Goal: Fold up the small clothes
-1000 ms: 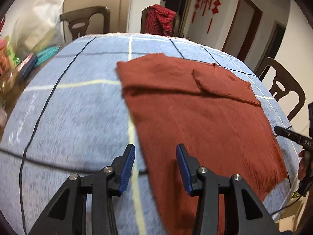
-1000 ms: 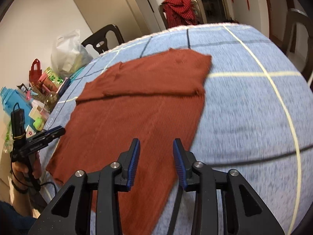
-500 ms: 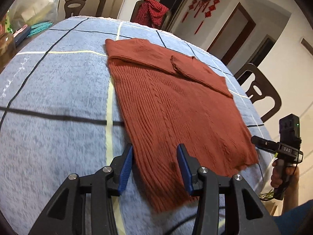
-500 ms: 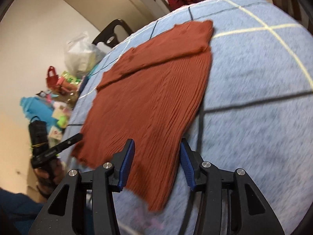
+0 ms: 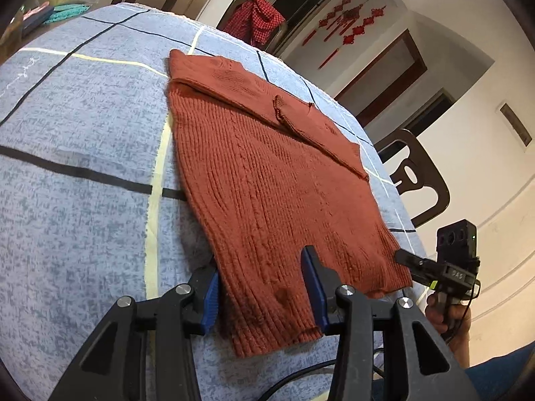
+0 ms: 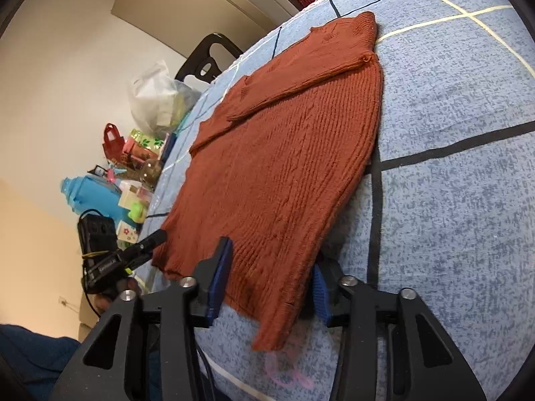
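Observation:
A rust-red knit sweater lies flat on the blue checked tablecloth, sleeves folded across its upper part. My left gripper is open, its jaws astride the sweater's near left hem corner. My right gripper is open, its jaws astride the near right hem corner of the sweater. Each gripper shows in the other's view: the right one at the hem's far corner, the left one at the opposite corner.
Dark chairs stand around the table. A red checked cloth hangs on a far chair. Bags, a blue bottle and small boxes crowd the table's left side in the right wrist view.
Both grippers have come down and forward to the sweater's near hem, and each now has a hem corner between its open jaws.

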### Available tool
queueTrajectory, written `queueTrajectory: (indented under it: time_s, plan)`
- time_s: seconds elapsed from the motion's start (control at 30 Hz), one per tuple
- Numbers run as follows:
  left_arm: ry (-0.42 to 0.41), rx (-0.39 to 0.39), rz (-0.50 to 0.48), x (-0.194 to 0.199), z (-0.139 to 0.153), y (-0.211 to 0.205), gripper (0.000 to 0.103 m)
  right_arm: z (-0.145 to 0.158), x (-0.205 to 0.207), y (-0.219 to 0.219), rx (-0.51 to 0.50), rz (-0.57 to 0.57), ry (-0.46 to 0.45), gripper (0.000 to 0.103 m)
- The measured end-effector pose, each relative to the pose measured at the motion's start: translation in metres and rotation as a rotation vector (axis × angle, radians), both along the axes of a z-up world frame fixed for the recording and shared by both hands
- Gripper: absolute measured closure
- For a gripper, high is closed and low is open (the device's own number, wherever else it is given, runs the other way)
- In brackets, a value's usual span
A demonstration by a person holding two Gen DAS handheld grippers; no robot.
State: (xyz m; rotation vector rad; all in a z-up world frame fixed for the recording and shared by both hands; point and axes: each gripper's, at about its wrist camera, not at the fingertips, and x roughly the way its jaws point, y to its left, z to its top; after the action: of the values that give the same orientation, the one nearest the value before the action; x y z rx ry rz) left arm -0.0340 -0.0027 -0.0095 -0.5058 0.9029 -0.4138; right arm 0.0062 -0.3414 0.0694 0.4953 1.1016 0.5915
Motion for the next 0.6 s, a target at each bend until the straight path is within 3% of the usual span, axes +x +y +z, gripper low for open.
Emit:
queueTrajectory:
  time_s: [0.1,0.2,0.27,0.3,0.33,0.6]
  plan:
    - [-0.007,0.008,0.001,-0.006,-0.001,0.001,0.063,-0.002,-0.005,-0.002,-0.019,0.001,0.004,0.077]
    - [-0.013,0.020,0.001,-0.005,-0.002,-0.002,0.069,-0.003,-0.005,-0.003,-0.010,-0.001,0.006,0.078]
    - [-0.015,0.037,-0.013,-0.001,-0.002,-0.005,0.089,-0.003,-0.001,0.003,-0.028,0.008,-0.001,0.085]
    - [-0.021,0.048,-0.016,0.001,0.000,-0.007,0.092,-0.003,0.000,0.005,-0.041,0.014,-0.003,0.096]
    - [-0.034,0.050,-0.019,0.001,0.002,-0.007,0.094,-0.002,0.001,0.007,-0.055,0.022,-0.005,0.096]
    - [-0.160,-0.022,-0.003,-0.015,0.035,0.017,0.096,0.025,-0.014,-0.021,0.044,-0.024,-0.100,0.097]
